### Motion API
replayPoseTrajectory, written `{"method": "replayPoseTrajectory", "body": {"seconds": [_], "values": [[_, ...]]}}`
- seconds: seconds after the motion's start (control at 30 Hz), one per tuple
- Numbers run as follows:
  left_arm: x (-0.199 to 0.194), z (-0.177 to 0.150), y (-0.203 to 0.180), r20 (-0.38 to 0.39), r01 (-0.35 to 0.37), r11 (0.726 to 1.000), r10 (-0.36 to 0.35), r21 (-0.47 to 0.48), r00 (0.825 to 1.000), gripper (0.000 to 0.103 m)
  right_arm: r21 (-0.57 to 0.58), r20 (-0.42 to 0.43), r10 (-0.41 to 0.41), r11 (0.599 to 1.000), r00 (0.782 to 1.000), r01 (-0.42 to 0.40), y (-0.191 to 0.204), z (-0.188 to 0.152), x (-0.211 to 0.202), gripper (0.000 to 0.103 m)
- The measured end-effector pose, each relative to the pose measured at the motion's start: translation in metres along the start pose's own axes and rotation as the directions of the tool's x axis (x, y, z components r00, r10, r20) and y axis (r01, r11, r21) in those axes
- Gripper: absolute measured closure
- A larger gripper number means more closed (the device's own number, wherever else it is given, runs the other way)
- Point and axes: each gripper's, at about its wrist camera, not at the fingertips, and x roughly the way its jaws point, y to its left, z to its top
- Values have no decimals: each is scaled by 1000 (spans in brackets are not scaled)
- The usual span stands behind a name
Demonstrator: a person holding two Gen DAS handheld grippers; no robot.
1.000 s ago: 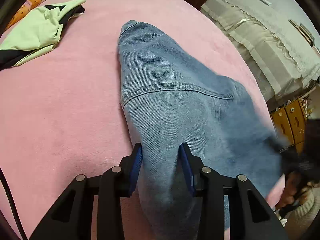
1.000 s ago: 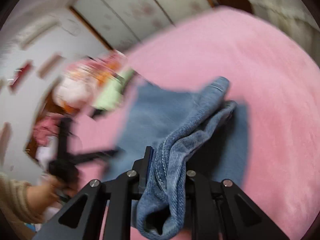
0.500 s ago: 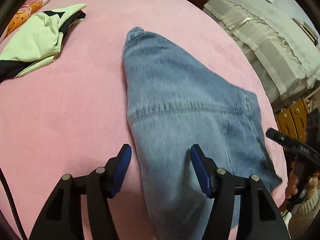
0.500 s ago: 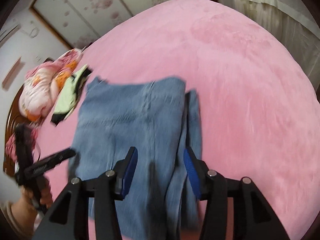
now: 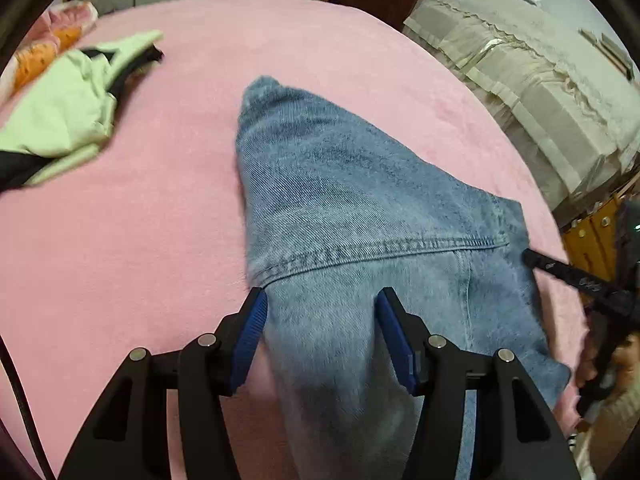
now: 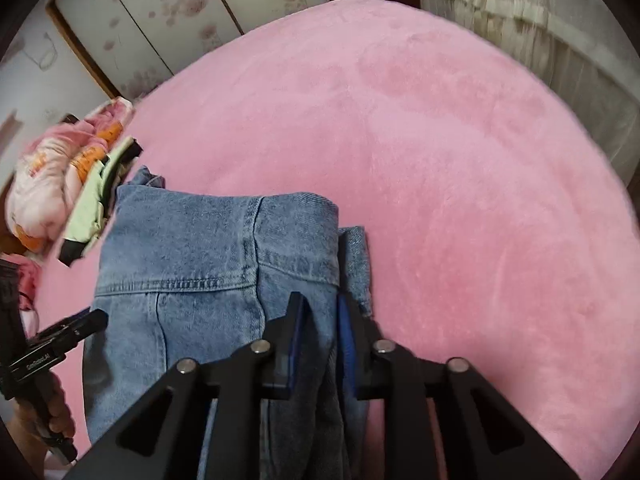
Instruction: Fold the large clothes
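The jeans (image 5: 360, 208) are washed-out blue denim with darker mottling and paler stitched seams. They lie on a plain pink bed cover (image 5: 140, 240). Each hand-held gripper, left (image 5: 322, 336) and right (image 6: 319, 336), is black with blue ribbed pads (image 5: 250, 336). Far left of the left one sits a pale green garment (image 5: 68, 108) with black trim; beyond it is a pink bundle (image 6: 48, 184) with orange patches, perhaps floral, though blurred.

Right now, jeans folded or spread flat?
Folded. In the right wrist view the jeans lie doubled over on the pink blanket, a second denim layer peeking out along the right edge.
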Motion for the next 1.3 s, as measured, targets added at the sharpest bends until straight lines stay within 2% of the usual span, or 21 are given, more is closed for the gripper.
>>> {"method": "replayPoseTrajectory", "body": {"seconds": [0.03, 0.1, 0.13, 0.17, 0.2, 0.23, 0.27, 0.33, 0.4, 0.5, 0.6, 0.67, 0.73, 0.8, 0.87, 0.97, 1.0, 1.1, 1.17, 1.23, 1.3], "values": [[-11, -4, -7, 31, -32, 999, 31, 32, 999, 48, -16, 25, -19, 1000, 1000, 19, 8, -2, -11, 83], [-34, -15, -20, 83, -27, 996, 20, 84, 996, 48, -34, 75, 3, 999, 997, 0, 21, -13, -35, 83], [-42, -21, -26, 90, -12, 995, 3, 104, 996, 54, -37, 83, 29, 999, 996, -26, 24, -20, -42, 83], [-49, -26, -32, 86, 16, 992, -27, 125, 996, 68, -45, 83, 66, 997, 994, -63, 30, -29, -50, 83], [-56, -37, -44, 60, 66, 983, -78, 169, 995, 75, -53, 75, 94, 995, 993, -90, 34, -37, -53, 83], [-58, -46, -52, 33, 90, 976, -98, 198, 995, 85, -67, 60, 115, 992, 992, -111, 39, -48, -57, 83], [-59, -55, -59, 7, 110, 970, -115, 218, 993, 87, -80, 44, 117, 990, 992, -113, 45, -55, -58, 83], [-56, -71, -69, -31, 138, 961, -135, 238, 990, 88, -108, 15, 110, 988, 994, -108, 50, -79, -58, 85], [-46, -86, -73, -71, 136, 963, -122, 234, 990, 88, -117, 9, 63, 991, 998, -62, 46, -99, -58, 86], [-38, -106, -65, -51, 132, 961, -123, 245, 991, 91, -123, 34, -28, 992, 999, 32, 30, -122, -58, 103], [-32, -113, -64, -25, 116, 954, -114, 277, 993, 91, -105, 33, -45, 993, 998, 48, 13, -137, -54, 103], [-35, -112, -68, -8, 97, 951, -99, 294, 995, 91, -96, 29, -53, 994, 998, 55, 18, -134, -56, 103], [-38, -108, -66, -16, 111, 955, -111, 276, 994, 90, -77, 23, -56, 995, 998, 58, 23, -127, -59, 100], [-42, -102, -63, -30, 121, 962, -117, 246, 993, 87, -50, 21, -52, 997, 998, 53, 27, -123, -63, 100], [-51, -99, -59, -29, 129, 970, -125, 206, 992, 67, -37, 21, -47, 998, 999, 48, 32, -121, -70, 96], [-68, -94, -52, -4, 112, 982, -112, 155, 994, 41, -7, 25, -21, 1000, 999, 21, 33, -119, -83, 79], [-74, -91, -48, 4, 111, 984, -113, 136, 994, 39, 4, 25, -14, 1000, 1000, 14, 34, -120, -86, 74], [-84, -87, -37, -14, 119, 989, -118, 87, 993, 37, 37, 21, 8, 999, 1000, -9, 36, -120, -96, 70], [-85, -85, -28, -41, 129, 991, -127, 46, 991, 33, 52, 16, 19, 998, 1000, -20, 37, -120, -102, 61], [-83, -83, -19, -79, 160, 987, -159, 1, 984, 33, 71, 1, 22, 997, 1000, -22, 38, -119, -104, 46], [-78, -82, -10, -112, 170, 985, -173, -32, 979, 33, 79, -18, 30, 996, 999, -29, 37, -117, -104, 44]]}}
